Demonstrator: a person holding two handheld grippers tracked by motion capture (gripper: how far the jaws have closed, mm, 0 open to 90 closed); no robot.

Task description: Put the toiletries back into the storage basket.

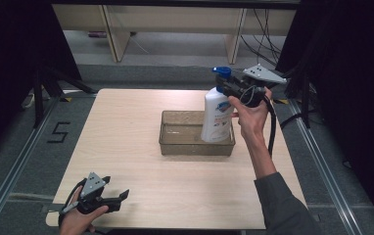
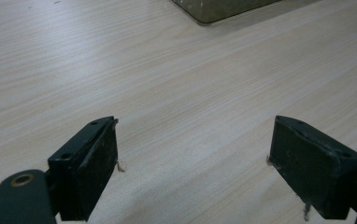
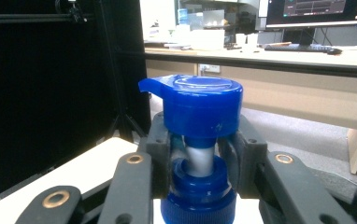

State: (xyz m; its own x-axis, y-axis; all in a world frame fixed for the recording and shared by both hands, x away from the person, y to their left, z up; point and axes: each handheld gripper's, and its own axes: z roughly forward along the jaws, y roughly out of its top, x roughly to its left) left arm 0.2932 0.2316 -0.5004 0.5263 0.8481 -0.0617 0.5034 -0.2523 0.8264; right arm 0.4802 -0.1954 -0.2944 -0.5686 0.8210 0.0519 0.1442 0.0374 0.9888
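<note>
1. At about two o'clock on the pale wooden table (image 1: 126,147), your right gripper (image 1: 230,89) is clamped on the neck of the white plastic pump bottle with a blue pump head (image 1: 218,115).
2. In the right gripper view, the two black jaws sit on either side of the grey stem just under the blue pump head (image 3: 200,105), pressing against it above the blue screw collar (image 3: 199,198).
3. The bottle stands upright at the three o'clock end of the clear rectangular plastic tray (image 1: 175,145); you cannot tell from the high view whether its base rests on the tray floor or hangs just above it.
4. The tray lies a little toward two o'clock from the table's centre, its long side running from nine to three o'clock.
5. Your right hand (image 1: 251,115) holds the gripper from the three o'clock side of the bottle, with the black cable (image 1: 272,127) looping down beside your wrist.
6. At about seven o'clock, near the table's near edge, your left gripper (image 1: 119,199) rests low over the wood in your left hand (image 1: 77,220).
7. In the left gripper view, its jaws stand wide apart with bare table between them, and a corner of the tray (image 2: 223,9) shows at twelve o'clock, well apart from them.
</note>
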